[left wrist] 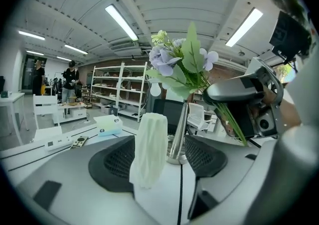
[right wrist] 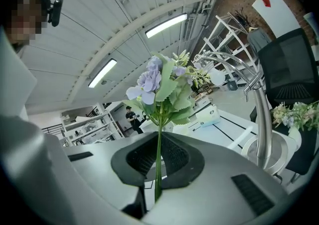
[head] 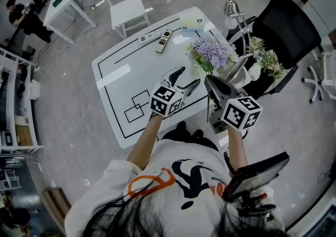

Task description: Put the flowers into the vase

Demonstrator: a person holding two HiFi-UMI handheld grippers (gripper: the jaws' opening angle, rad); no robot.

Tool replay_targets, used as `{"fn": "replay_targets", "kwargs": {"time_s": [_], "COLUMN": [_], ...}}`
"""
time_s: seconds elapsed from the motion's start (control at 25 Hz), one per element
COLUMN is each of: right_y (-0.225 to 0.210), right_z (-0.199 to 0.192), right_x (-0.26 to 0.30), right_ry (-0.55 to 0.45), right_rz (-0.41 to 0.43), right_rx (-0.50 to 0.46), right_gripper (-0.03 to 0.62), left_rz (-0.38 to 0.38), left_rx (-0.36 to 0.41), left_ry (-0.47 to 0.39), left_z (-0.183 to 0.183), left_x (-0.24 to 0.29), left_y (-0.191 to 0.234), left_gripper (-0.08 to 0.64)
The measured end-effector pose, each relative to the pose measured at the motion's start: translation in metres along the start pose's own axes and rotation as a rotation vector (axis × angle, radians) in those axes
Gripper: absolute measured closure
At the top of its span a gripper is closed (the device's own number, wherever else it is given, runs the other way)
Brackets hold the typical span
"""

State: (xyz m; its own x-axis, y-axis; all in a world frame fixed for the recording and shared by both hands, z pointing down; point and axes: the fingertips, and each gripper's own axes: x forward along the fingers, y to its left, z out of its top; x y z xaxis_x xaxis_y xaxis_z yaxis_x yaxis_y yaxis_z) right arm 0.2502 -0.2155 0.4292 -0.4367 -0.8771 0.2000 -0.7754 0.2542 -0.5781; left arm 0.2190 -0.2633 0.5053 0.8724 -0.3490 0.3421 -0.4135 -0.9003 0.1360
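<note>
A bunch of pale purple flowers [head: 211,51] with green leaves stands upright over the table's right side. Its thin green stem [right wrist: 158,169] is pinched in my right gripper [right wrist: 158,162], which is shut on it. In the left gripper view a white ribbed vase [left wrist: 149,149] stands upright on the table between the jaws of my left gripper [left wrist: 169,157]. Those jaws stand wide, with a gap on the vase's right side, so the gripper is open. The flowers [left wrist: 179,64] hang above and just right of the vase. From above, my left gripper [head: 186,79] sits left of my right gripper [head: 211,83].
A chrome desk lamp [head: 236,26] stands at the table's right edge, close behind the flowers. Another bouquet [head: 268,60] sits on a black chair [head: 289,26]. A remote [head: 164,40] and a white box [head: 191,22] lie at the white table's [head: 121,73] far side.
</note>
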Motion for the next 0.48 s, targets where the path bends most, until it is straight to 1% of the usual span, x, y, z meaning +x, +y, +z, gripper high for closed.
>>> {"fn": "replay_targets", "kwargs": {"time_s": [0.08, 0.2, 0.32, 0.48], "right_y": [-0.003, -0.006, -0.008, -0.011], "right_z": [0.004, 0.011, 0.016, 0.017], "right_x": [0.001, 0.002, 0.003, 0.004], "right_ry": [-0.009, -0.025, -0.037, -0.038], "right_rz": [-0.012, -0.028, -0.041, -0.057], "right_rx": [0.001, 0.001, -0.001, -0.005], "right_gripper": [0.574, 0.574, 0.574, 0.574], "left_rz": [-0.023, -0.043, -0.062, -0.069], "left_rx": [0.032, 0.079, 0.103, 0.152], "left_ry": [0.003, 0.005, -0.003, 0.016], "left_z": [0.008, 0.018, 0.027, 0.024], "left_x": [0.01, 0.023, 0.033, 0.044], "left_y": [0.001, 0.002, 0.004, 0.004], "left_gripper": [0.247, 0.247, 0.247, 0.249]}}
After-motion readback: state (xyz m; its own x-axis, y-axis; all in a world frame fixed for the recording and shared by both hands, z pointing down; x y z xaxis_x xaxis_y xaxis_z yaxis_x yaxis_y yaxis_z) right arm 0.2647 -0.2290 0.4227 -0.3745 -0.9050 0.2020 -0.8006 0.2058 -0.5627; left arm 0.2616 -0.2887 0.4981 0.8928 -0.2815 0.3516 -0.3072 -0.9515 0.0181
